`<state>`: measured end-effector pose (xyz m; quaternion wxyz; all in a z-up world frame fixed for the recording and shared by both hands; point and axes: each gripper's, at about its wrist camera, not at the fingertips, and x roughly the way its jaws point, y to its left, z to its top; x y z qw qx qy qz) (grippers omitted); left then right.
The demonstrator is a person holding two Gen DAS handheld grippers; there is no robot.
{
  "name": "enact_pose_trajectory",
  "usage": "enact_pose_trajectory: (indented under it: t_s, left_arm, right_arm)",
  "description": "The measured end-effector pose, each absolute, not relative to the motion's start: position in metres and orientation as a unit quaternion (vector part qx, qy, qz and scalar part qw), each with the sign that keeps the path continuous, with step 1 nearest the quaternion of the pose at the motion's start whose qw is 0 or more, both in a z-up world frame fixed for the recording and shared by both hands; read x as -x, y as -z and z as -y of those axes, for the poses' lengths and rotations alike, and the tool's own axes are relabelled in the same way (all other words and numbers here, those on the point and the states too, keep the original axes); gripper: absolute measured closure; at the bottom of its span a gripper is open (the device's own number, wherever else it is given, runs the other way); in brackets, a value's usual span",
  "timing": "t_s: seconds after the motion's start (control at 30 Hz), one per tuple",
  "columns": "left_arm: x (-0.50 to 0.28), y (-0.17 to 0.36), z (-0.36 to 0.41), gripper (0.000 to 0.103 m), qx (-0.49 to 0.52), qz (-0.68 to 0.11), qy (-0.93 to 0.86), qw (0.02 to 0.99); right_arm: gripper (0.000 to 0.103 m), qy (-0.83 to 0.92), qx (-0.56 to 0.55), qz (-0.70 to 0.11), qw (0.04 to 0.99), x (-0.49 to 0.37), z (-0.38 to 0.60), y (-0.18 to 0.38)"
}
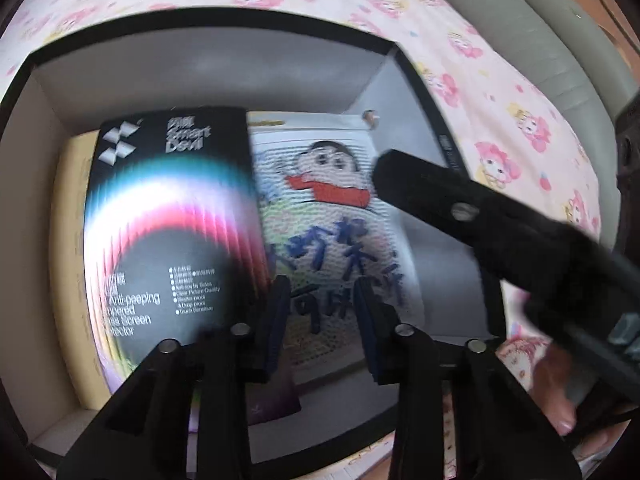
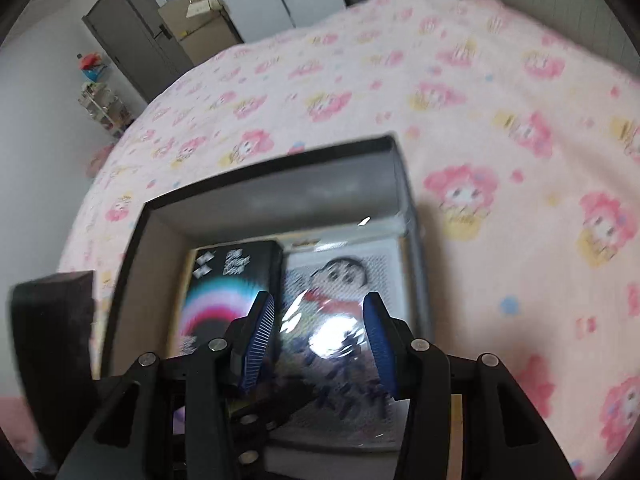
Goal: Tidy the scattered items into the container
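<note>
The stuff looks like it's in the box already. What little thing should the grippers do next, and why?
Probably lift both grippers straight up out of the box. The black packet and the cartoon picture already lie flat side by side inside, and both the left gripper and the right gripper look empty, hanging just above them.

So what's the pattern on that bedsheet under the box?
Pale pink bedsheet printed with pink and yellow cartoon characters; the right wrist view shows it best.
</note>
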<state>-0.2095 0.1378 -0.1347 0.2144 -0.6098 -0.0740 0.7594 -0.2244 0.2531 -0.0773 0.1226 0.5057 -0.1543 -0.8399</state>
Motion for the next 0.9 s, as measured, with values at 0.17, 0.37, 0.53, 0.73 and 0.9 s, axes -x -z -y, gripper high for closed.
enact_pose_trajectory:
  t_s: [0.17,0.37,0.53,0.73,0.9]
  left_arm:
    - [0.211,0.135,-0.112,0.071,0.608,0.078,-0.774,0.157]
    - [0.229,0.109,-0.080,0.071,0.588,0.092,-0.791,0.144]
    - [0.277,0.105,-0.046,0.071,0.580,0.100,-0.805,0.081]
    - [0.320,0.117,-0.047,0.071,0.591,0.071,-0.799,0.087]
    - [0.336,0.132,-0.036,0.070,0.601,0.065,-0.792,0.088]
  right_arm:
    - [0.059,0.839,-0.509,0.139,0.133,0.224,-0.243,0.081]
    - [0.059,0.832,-0.527,0.081,0.152,0.247,-0.210,0.085]
    - [0.059,0.813,-0.557,0.034,0.165,0.286,-0.175,0.094]
    - [0.060,0.789,-0.585,0.047,0.182,0.316,-0.159,0.124]
    - [0.060,0.766,-0.591,0.058,0.245,0.316,-0.144,0.137]
